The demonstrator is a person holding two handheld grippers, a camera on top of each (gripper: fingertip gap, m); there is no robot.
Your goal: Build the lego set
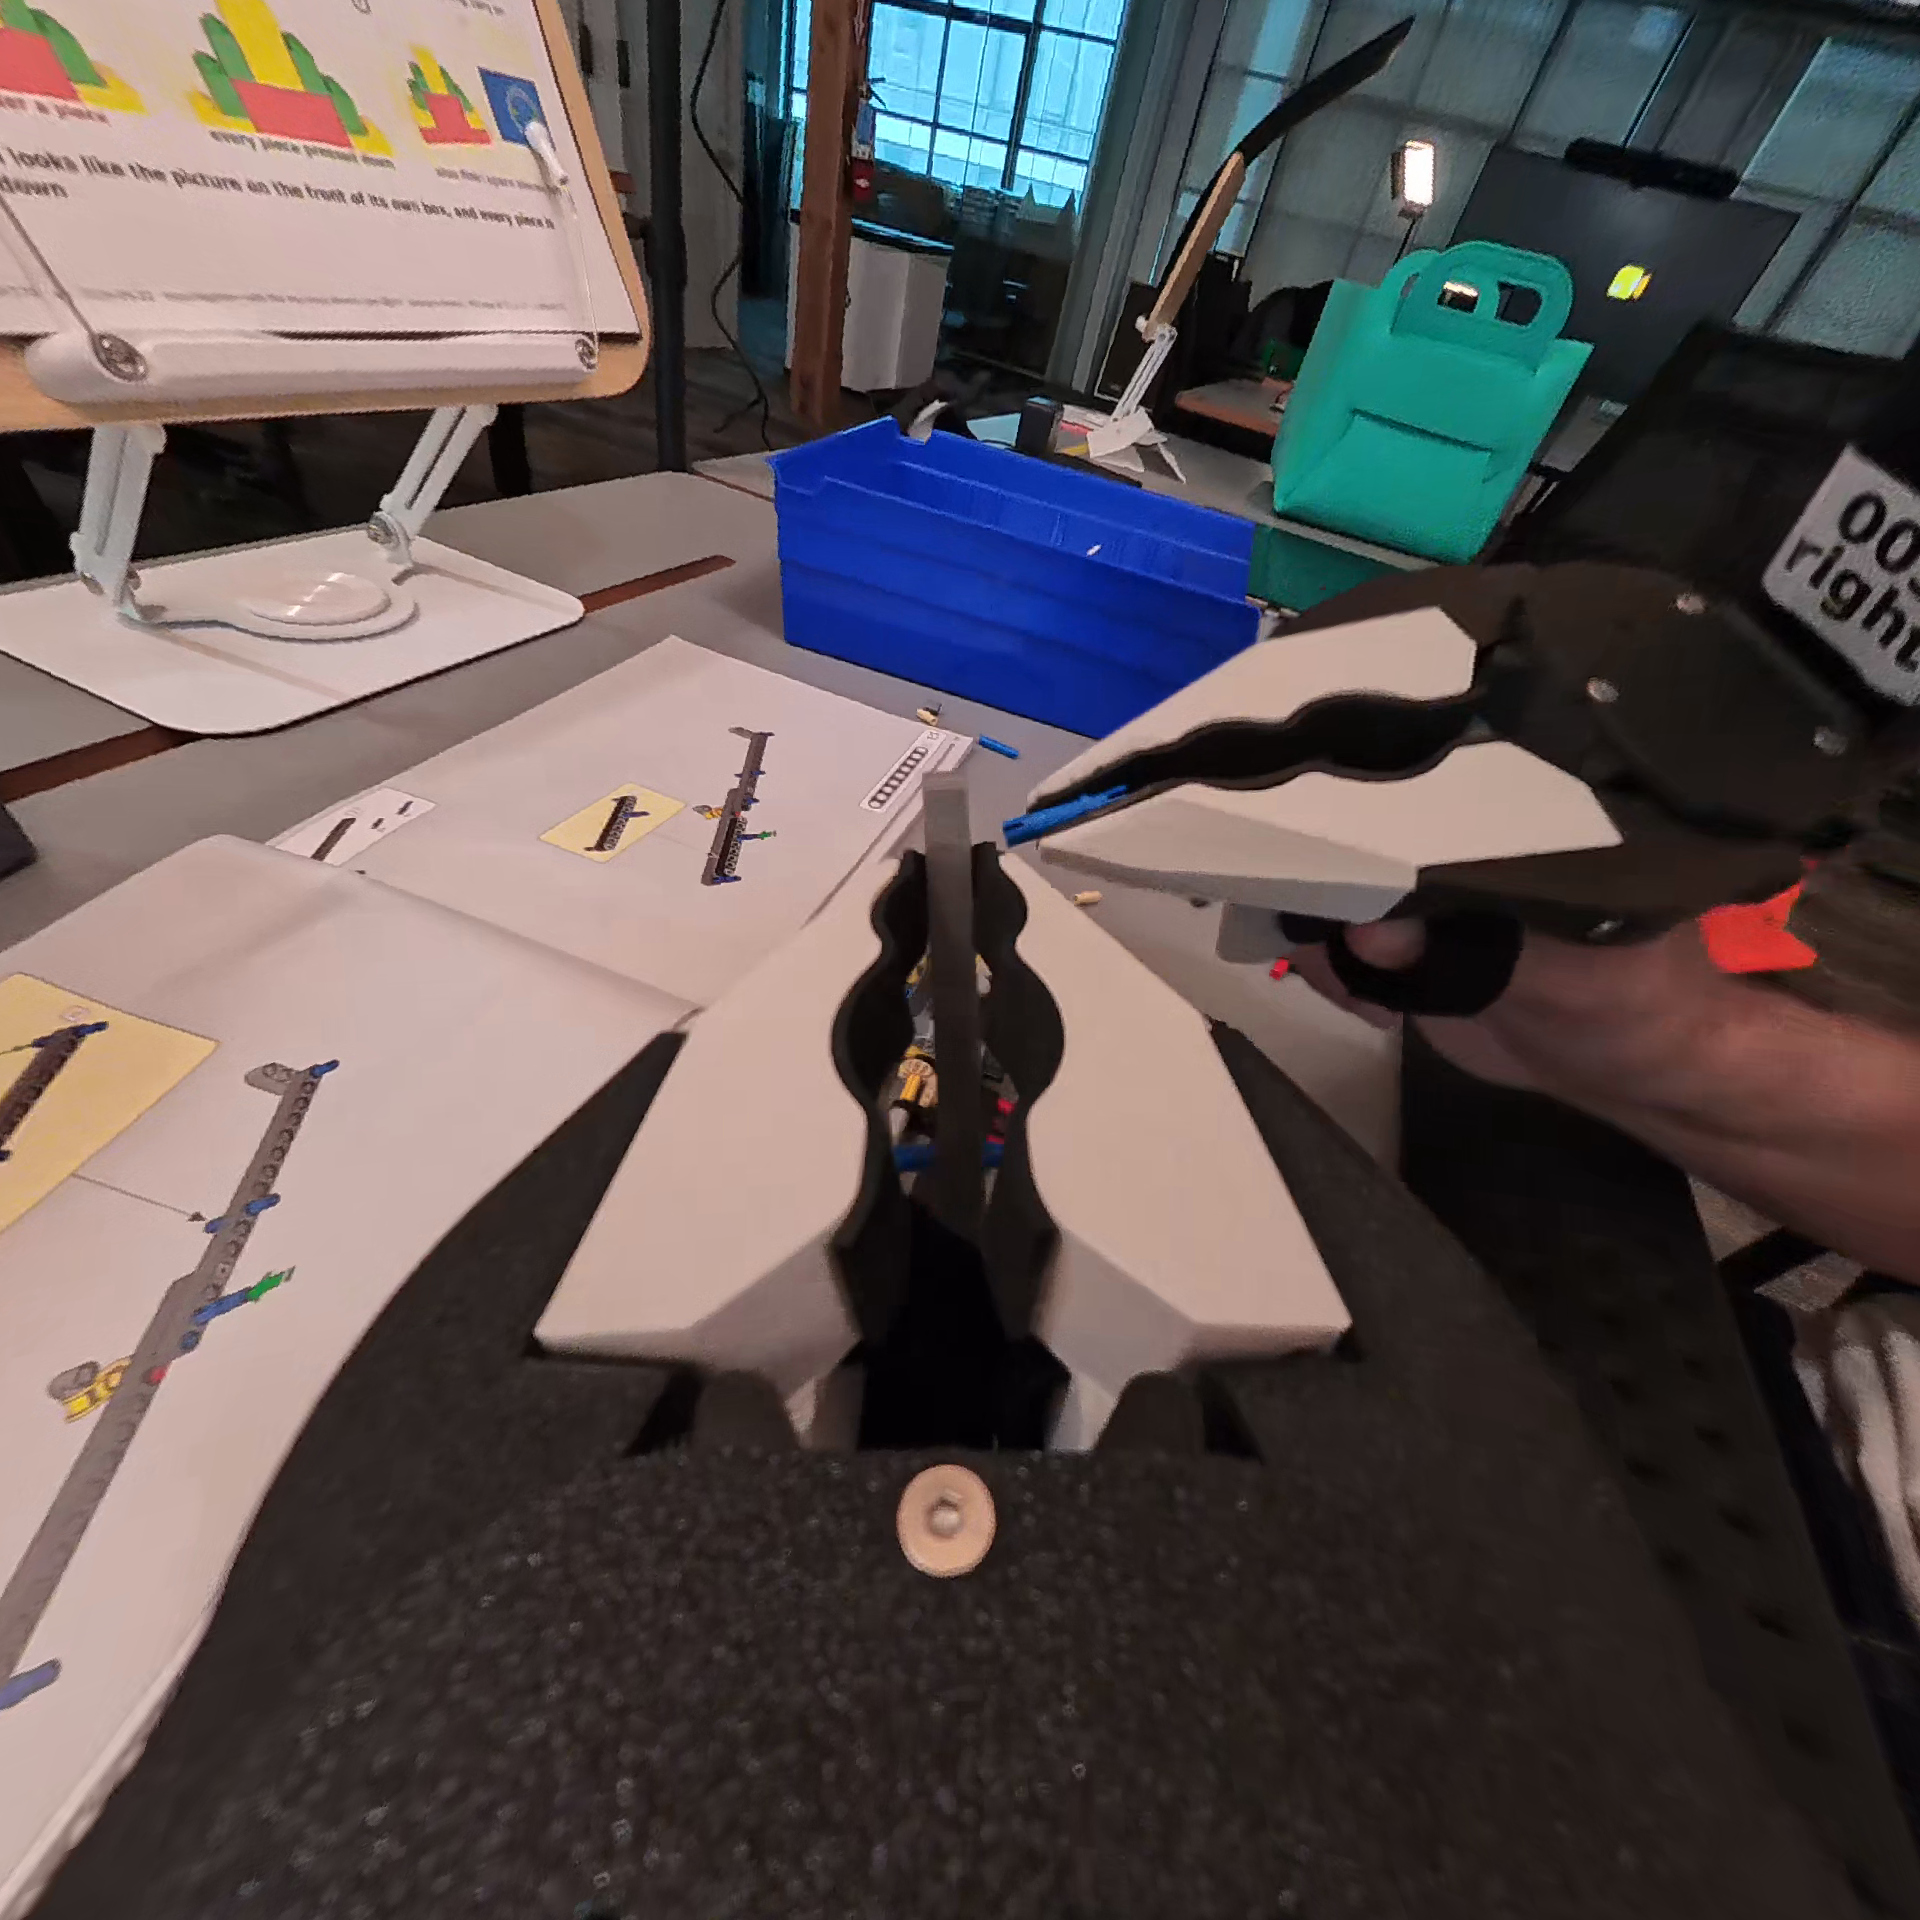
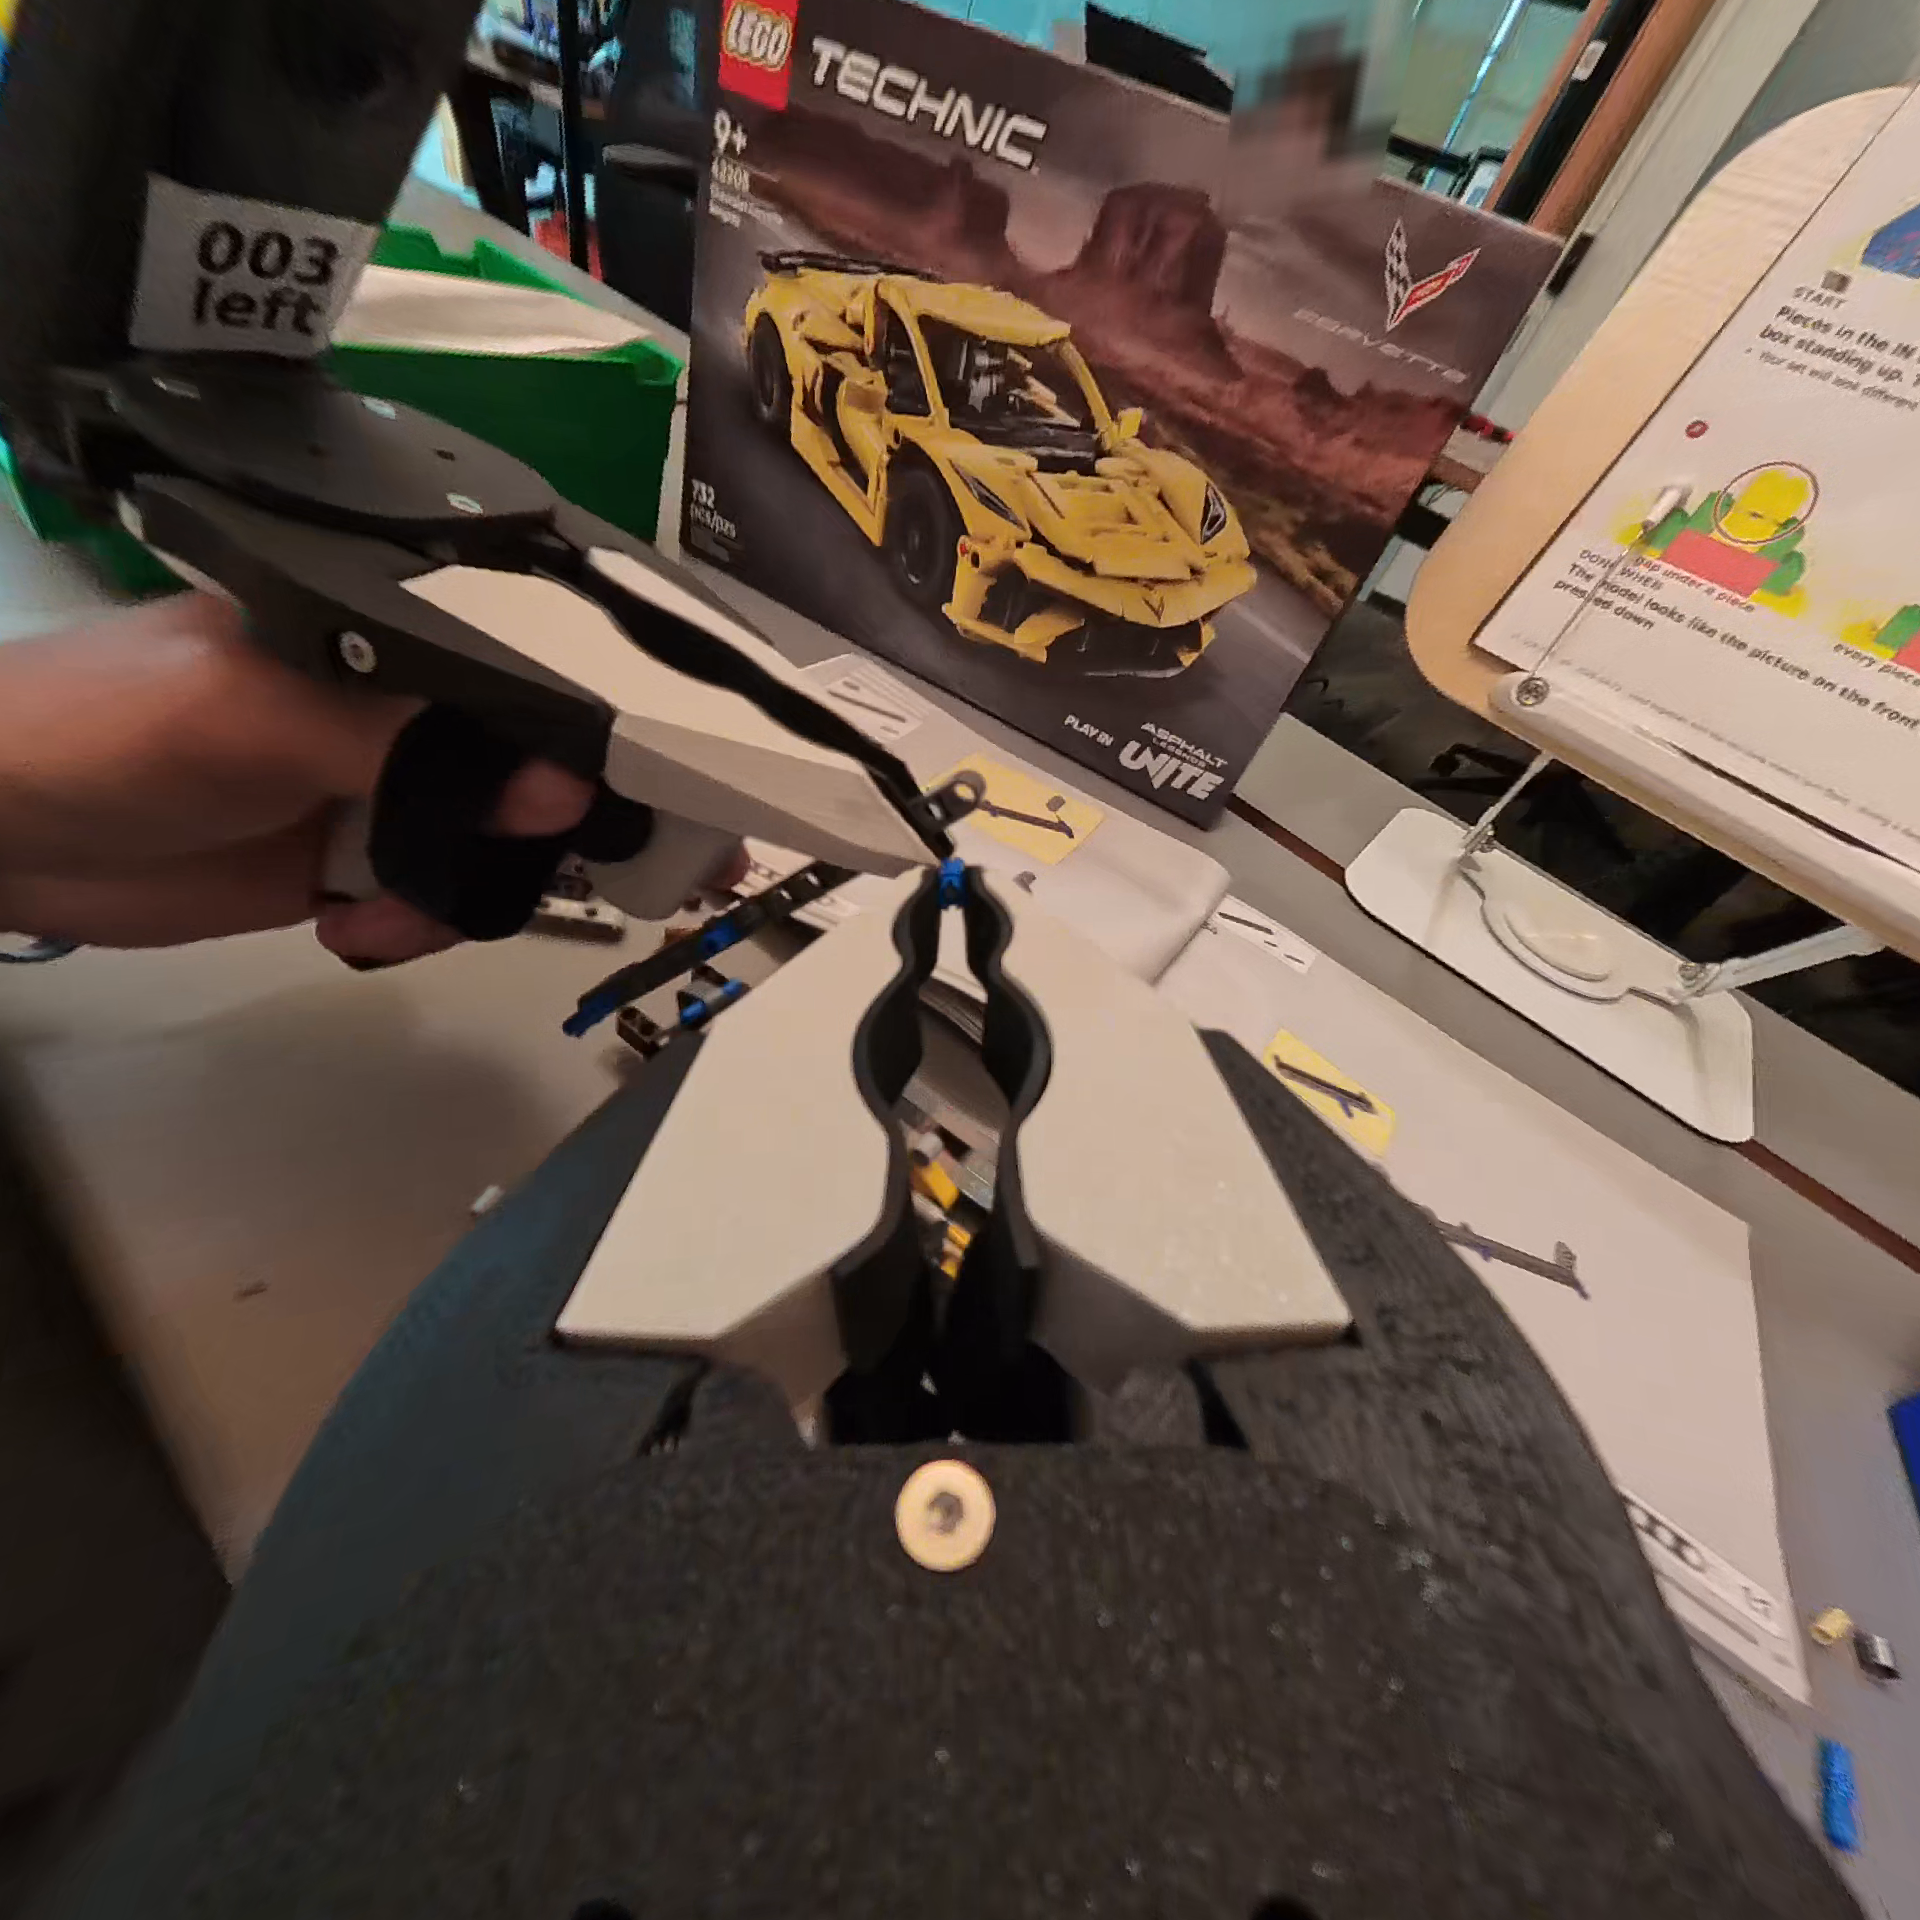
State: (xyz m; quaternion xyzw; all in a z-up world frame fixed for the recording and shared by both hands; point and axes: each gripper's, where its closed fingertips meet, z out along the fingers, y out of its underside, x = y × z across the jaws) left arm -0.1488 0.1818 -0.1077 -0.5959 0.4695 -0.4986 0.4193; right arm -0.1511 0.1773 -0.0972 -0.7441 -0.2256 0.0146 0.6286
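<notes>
My left gripper (image 1: pixel 948 868) is shut on a long dark grey beam (image 1: pixel 950 997), held edge-on above the table. In the right wrist view the beam's holed end (image 2: pixel 961 798) sticks out past the left gripper (image 2: pixel 928 831), and its lower part (image 2: pixel 727 935) carries blue pins. My right gripper (image 2: pixel 951 873) is shut on a small blue pin (image 2: pixel 951 886). In the left wrist view the right gripper (image 1: pixel 1037 826) comes in from the right, and the blue pin (image 1: pixel 1070 812) points at the beam's upper end, very close to it.
An open instruction booklet (image 1: pixel 468 987) lies on the grey table. A blue bin (image 1: pixel 997 582) and a teal bag (image 1: pixel 1423 416) stand behind. The set's box (image 2: pixel 1039 416), a green bin (image 2: pixel 520 395) and a page stand (image 2: pixel 1558 935) are nearby. Loose small parts (image 2: pixel 1834 1797) lie around.
</notes>
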